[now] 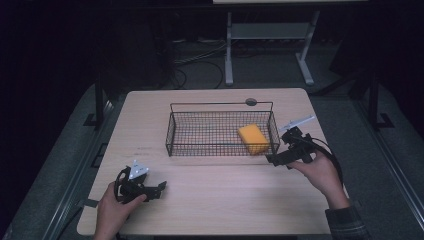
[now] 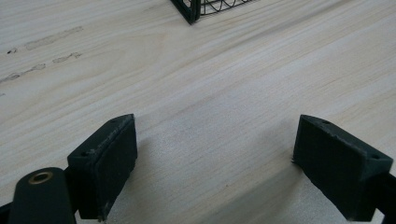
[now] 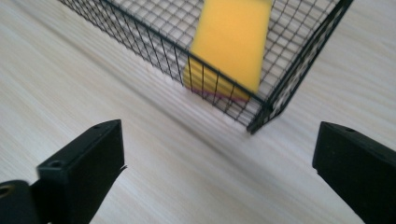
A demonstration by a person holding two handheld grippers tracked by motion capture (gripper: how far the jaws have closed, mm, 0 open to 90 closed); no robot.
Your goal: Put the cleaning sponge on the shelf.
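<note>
A yellow sponge point(image 1: 253, 138) lies flat in the right end of a black wire basket point(image 1: 220, 150) at the table's middle. The right gripper view shows the sponge point(image 3: 231, 39) behind the basket's near corner point(image 3: 261, 114), with a pinkish underside. My right gripper point(image 1: 273, 159) is held just outside that corner, low over the table, open and empty point(image 3: 217, 175). My left gripper point(image 1: 161, 188) rests near the table's front left, open with bare wood between its jaws point(image 2: 215, 163). The basket's left corner point(image 2: 189, 11) appears far ahead of it.
The light wooden table point(image 1: 215, 200) has faint marks left of the basket point(image 2: 42, 46). A round dark grommet point(image 1: 251, 102) sits behind the basket. A white desk frame point(image 1: 270, 35) stands on the floor beyond the table.
</note>
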